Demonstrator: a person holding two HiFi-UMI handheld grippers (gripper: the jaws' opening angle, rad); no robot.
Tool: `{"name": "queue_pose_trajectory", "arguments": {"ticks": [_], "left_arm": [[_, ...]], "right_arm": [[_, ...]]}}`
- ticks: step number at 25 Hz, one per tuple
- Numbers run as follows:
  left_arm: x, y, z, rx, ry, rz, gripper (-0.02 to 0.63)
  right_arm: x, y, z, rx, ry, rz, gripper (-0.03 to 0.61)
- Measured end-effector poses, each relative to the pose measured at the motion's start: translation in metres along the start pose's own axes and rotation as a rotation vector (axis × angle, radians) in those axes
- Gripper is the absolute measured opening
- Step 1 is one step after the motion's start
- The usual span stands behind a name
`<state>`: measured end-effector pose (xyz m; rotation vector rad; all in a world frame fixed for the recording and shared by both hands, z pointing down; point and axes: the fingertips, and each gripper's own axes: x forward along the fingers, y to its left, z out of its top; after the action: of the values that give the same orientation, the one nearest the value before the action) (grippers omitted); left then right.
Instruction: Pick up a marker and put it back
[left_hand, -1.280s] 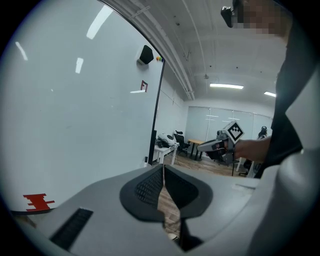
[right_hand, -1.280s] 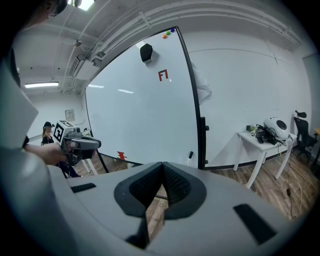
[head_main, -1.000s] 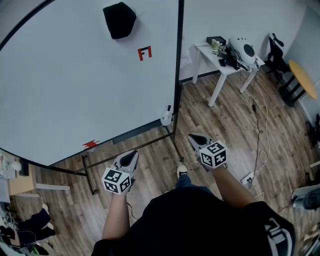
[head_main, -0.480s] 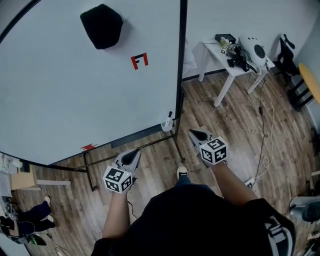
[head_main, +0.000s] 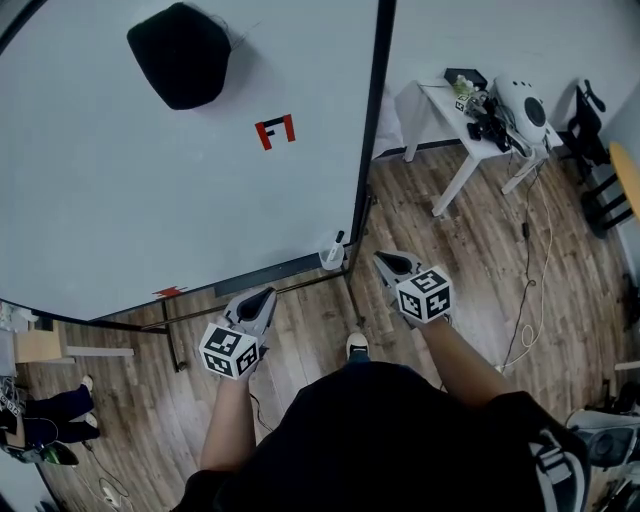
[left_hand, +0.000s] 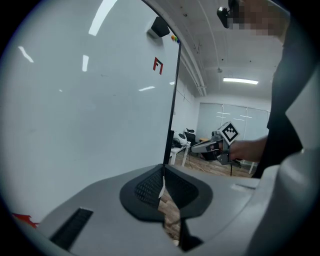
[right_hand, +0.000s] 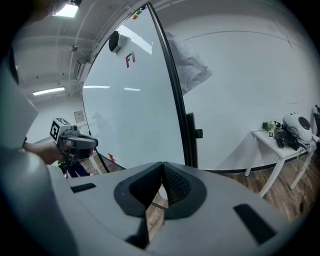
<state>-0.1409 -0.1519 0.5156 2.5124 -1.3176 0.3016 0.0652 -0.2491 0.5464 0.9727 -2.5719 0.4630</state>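
Note:
A large whiteboard (head_main: 150, 190) on a black stand fills the left of the head view. At its lower right corner a small white cup (head_main: 331, 257) hangs with a dark marker (head_main: 337, 240) standing in it. My left gripper (head_main: 259, 300) hovers below the board's bottom edge, shut and empty. To the right of the cup my right gripper (head_main: 388, 262) is held, also shut with nothing between its jaws. In the left gripper view the jaws (left_hand: 162, 186) meet and the right gripper (left_hand: 210, 145) shows beyond. The right gripper view shows its jaws (right_hand: 161, 185) pressed together.
A black eraser (head_main: 181, 67) and a red mark (head_main: 275, 131) sit high on the whiteboard. A white table (head_main: 470, 130) with gear stands at the back right. Cables (head_main: 530, 300) trail over the wooden floor. The board's stand legs (head_main: 175, 345) lie near my feet.
The view has shifted, so the whiteboard now sits further right and the eraser further left. Both grippers stay shut and have barely moved relative to each other.

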Motion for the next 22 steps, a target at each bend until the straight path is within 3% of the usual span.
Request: {"name": "queue_pose_trajectory", "arguments": {"ticks": [22], "left_arm": [[0.053,0.034,0.002,-0.032,0.063,0.023,0.017]], "right_arm": [[0.074,-0.034,-0.005,0.009,0.066,0.096,-0.003]]}}
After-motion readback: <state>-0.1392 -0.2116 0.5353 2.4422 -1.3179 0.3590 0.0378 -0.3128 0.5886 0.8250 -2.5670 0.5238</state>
